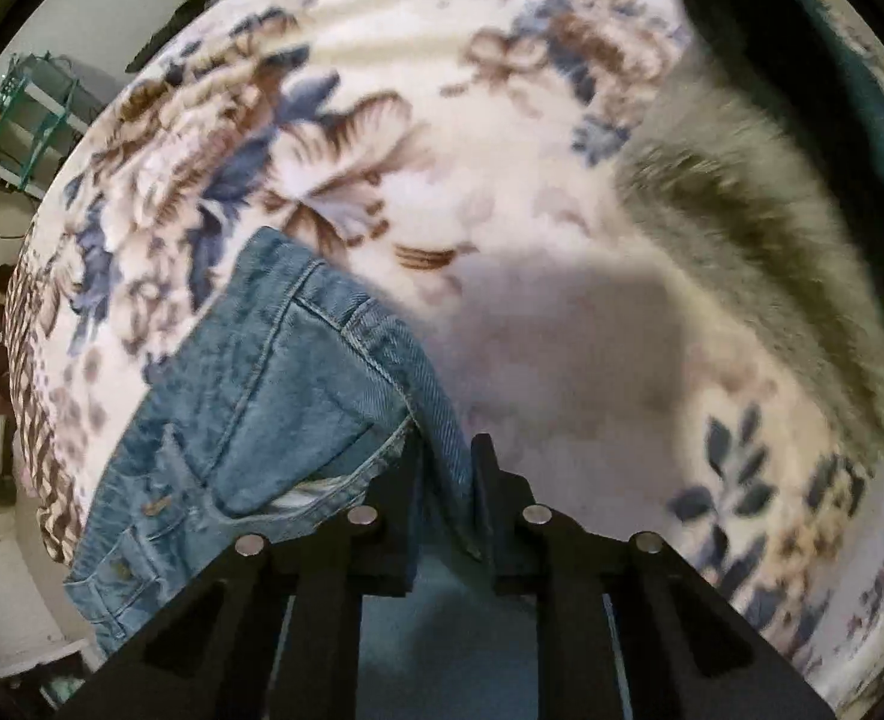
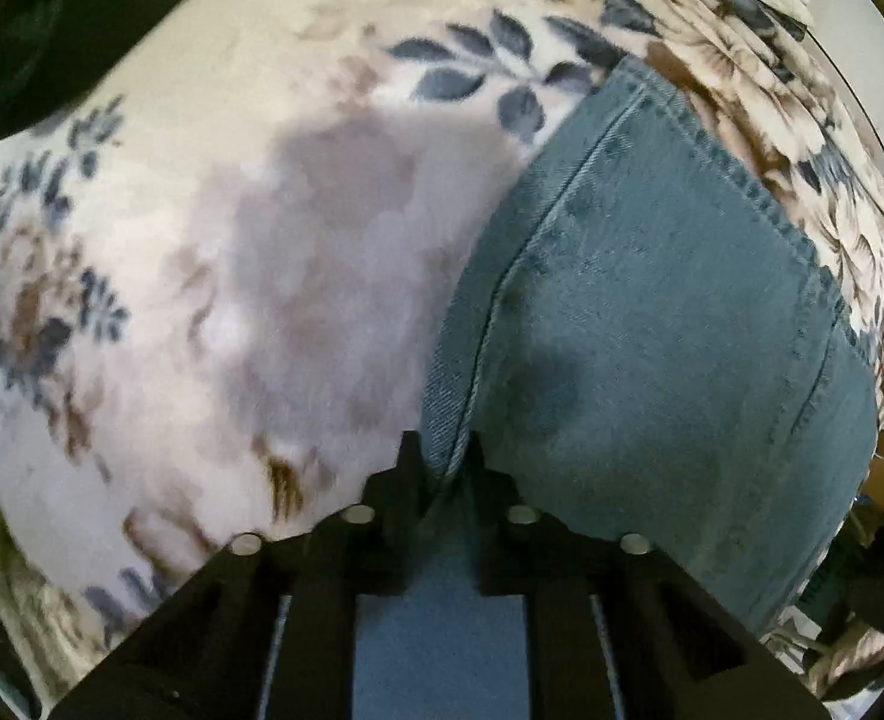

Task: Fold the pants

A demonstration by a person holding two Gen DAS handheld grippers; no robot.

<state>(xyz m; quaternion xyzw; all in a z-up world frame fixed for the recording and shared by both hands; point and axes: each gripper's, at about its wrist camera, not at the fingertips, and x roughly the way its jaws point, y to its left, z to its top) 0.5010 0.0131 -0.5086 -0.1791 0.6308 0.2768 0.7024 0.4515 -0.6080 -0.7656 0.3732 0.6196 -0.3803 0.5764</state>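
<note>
Both claws, left (image 1: 445,468) and right (image 2: 445,462), clamped on jeans (image 2: 652,330) above floral bed (image 1: 502,120); mid-fold, next lay edge across evenly.

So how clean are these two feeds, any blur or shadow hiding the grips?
Left wrist: jeans sharp at the left gripper, grey fuzzy fabric smeared, shadow on the floral blanket. Right wrist: denim crisp at the right gripper, blanket soft, shadowed; fisheye bending throughout.
</note>
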